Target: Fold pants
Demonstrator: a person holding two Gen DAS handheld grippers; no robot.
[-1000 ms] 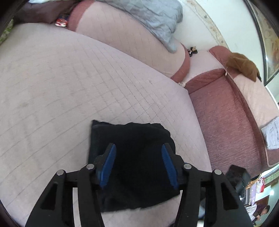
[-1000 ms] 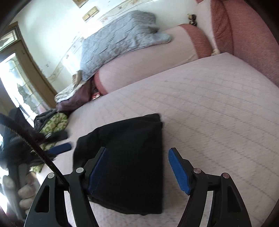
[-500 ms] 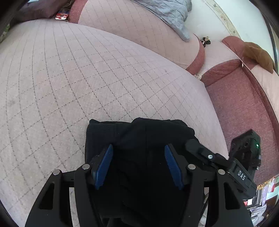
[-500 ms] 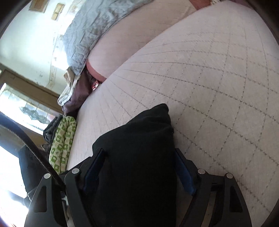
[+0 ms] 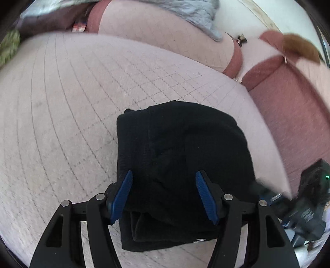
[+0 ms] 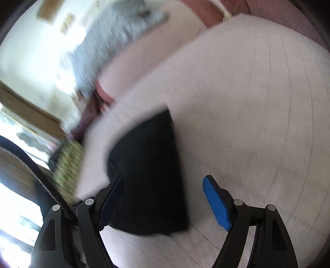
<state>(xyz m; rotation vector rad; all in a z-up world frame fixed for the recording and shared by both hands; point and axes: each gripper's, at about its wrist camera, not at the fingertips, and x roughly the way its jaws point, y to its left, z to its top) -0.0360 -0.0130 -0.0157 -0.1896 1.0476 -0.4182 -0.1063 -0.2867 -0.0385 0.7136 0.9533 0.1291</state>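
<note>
Both cameras have pulled back from the close press of half a second ago. Black folded pants (image 5: 181, 165) lie at lower centre on the quilted cushion (image 5: 72, 103). Left gripper (image 5: 164, 198) and right gripper (image 6: 163, 201) hang spread, empty; folding looks finished.

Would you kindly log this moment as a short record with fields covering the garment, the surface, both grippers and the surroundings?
garment: black fabric pants, folded into a compact bundle
surface: pale pink quilted couch cushion, pants lying on it
left gripper: open, blue pads either side of the bundle's near end, not clamped
right gripper: open, over the bundle's near right edge; view motion-blurred
surroundings: grey quilted blanket on the backrest; brown furry item at upper right
</note>
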